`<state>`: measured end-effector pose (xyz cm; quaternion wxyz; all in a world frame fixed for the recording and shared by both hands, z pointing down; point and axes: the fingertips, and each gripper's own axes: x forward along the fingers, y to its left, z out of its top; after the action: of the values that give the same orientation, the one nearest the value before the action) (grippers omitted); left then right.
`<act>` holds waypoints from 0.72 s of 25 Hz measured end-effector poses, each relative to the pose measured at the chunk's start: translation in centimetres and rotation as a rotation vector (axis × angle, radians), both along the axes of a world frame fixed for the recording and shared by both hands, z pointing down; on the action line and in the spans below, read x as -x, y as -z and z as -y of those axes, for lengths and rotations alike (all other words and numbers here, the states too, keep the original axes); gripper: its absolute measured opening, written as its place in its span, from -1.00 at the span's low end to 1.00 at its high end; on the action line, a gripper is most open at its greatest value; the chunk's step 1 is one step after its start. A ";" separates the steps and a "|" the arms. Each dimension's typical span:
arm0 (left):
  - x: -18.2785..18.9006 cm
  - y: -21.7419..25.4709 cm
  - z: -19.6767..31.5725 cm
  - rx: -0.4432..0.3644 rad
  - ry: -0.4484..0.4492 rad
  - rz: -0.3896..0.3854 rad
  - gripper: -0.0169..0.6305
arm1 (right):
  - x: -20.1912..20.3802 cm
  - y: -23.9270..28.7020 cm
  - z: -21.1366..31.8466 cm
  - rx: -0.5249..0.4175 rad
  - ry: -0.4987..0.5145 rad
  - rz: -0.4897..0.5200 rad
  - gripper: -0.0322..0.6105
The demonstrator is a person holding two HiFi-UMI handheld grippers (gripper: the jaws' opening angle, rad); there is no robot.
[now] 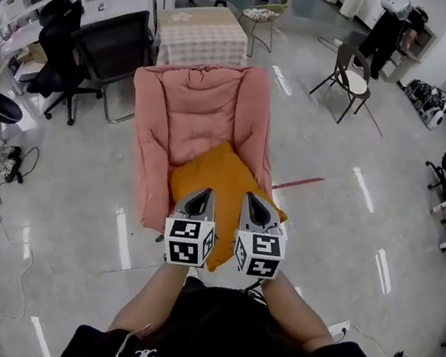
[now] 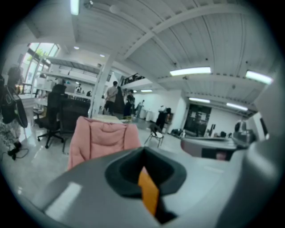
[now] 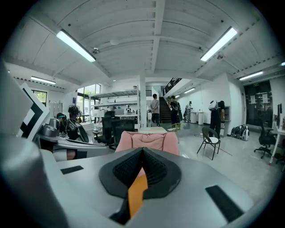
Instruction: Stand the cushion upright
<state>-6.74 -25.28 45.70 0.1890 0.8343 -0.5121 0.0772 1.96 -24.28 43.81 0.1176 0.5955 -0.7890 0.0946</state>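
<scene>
No legible words, numbers or brand names in any view. Head view, black shirt [image 1: 205, 336]: small white emblem [image 1: 144, 355] of interlocked letter-like shapes, too small to read with certainty. Left cube [image 1: 188, 242] on the left gripper [image 1: 201, 195] and right cube [image 1: 258, 254] on the right gripper [image 1: 257, 202]: black-and-white square code patterns only, no characters. Right gripper view, paper sheets [image 3: 263, 98] on dark glass: print unreadable.

Left gripper [image 1: 205, 195], right gripper [image 1: 254, 201], seemingly closed
</scene>
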 end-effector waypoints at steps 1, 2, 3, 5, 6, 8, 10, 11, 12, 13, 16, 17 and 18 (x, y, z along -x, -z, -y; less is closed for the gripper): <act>0.5 -0.2 0.7 0.006 -0.001 -0.005 -0.96 | 0.4 -0.1 0.7 0.004 -0.003 -0.008 -0.91; 0.9 -0.4 1.3 0.013 -0.002 -0.010 -0.96 | 0.7 -0.2 1.3 0.009 -0.006 -0.015 -0.91; 1.2 -0.7 1.9 0.019 -0.004 -0.013 -0.96 | 1.0 -0.3 1.8 0.015 -0.010 -0.021 -0.91; 1.7 -1.5 3.0 0.036 -0.015 -0.010 -0.96 | 1.5 -0.9 2.9 0.030 -0.017 -0.028 -0.91; 1.8 -2.1 3.5 0.047 -0.025 -0.006 -0.96 | 1.7 -1.3 3.4 0.037 -0.021 -0.033 -0.91; 1.8 -3.6 4.4 0.071 -0.045 0.002 -0.96 | 1.6 -2.2 4.4 0.054 -0.034 -0.047 -0.91; 1.6 -5.0 5.1 0.099 -0.060 0.009 -0.96 | 1.3 -3.0 5.0 0.074 -0.044 -0.060 -0.91; 1.4 -5.7 5.3 0.115 -0.066 0.013 -0.96 | 1.1 -3.3 5.1 0.084 -0.048 -0.066 -0.91; 1.2 -6.4 5.5 0.128 -0.072 0.019 -0.96 | 0.8 -3.7 5.2 0.094 -0.051 -0.071 -0.91; 0.9 -7.1 5.7 0.137 -0.075 0.028 -0.96 | 0.5 -4.2 5.3 0.105 -0.052 -0.076 -0.91; -0.1 -8.9 6.3 0.140 -0.077 0.075 -0.96 | -0.8 -5.3 5.9 0.137 -0.055 -0.086 -0.91; -0.5 -9.5 6.3 0.144 -0.080 0.090 -0.96 | -1.3 -5.5 6.1 0.144 -0.053 -0.088 -0.91; -0.9 -10.1 6.4 0.152 -0.082 0.103 -0.96 | -1.8 -5.7 6.2 0.150 -0.051 -0.091 -0.91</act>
<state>-5.79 -31.67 55.84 0.2221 0.8327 -0.4792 0.1664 3.73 -30.51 49.50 0.1953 0.6086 -0.7582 0.1291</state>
